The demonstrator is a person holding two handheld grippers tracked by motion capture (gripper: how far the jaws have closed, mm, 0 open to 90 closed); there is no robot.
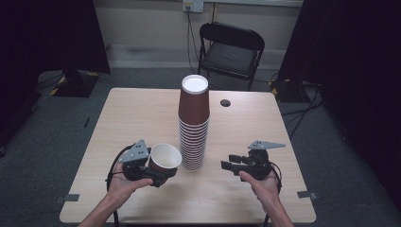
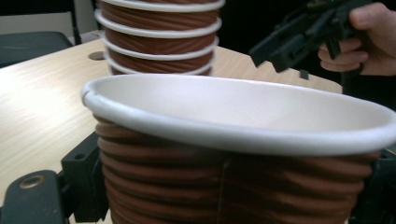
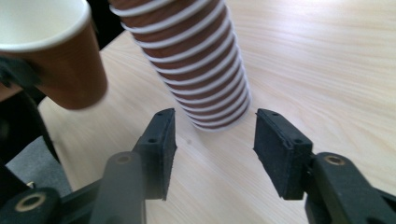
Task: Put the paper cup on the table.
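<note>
A tall stack of upside-down brown paper cups (image 1: 194,124) stands at the middle of the wooden table (image 1: 142,113). Just left of the stack, my left gripper (image 1: 158,172) is shut on a single brown cup (image 1: 164,158), held mouth up and lifted off the table. That single cup (image 2: 233,154) has a ribbed wall and a white inside, with the stack (image 2: 159,35) right behind it. My right gripper (image 1: 228,164) is open to the right of the stack, jaws pointing at the stack base (image 3: 205,79). The right gripper (image 3: 214,144) holds nothing; the held cup (image 3: 56,51) hangs at upper left.
A black folding chair (image 1: 230,49) stands beyond the table's far edge. A round cable hole (image 1: 225,102) sits in the tabletop at the back right. Dark curtains hang on both sides. Bare tabletop lies to the far left and the front.
</note>
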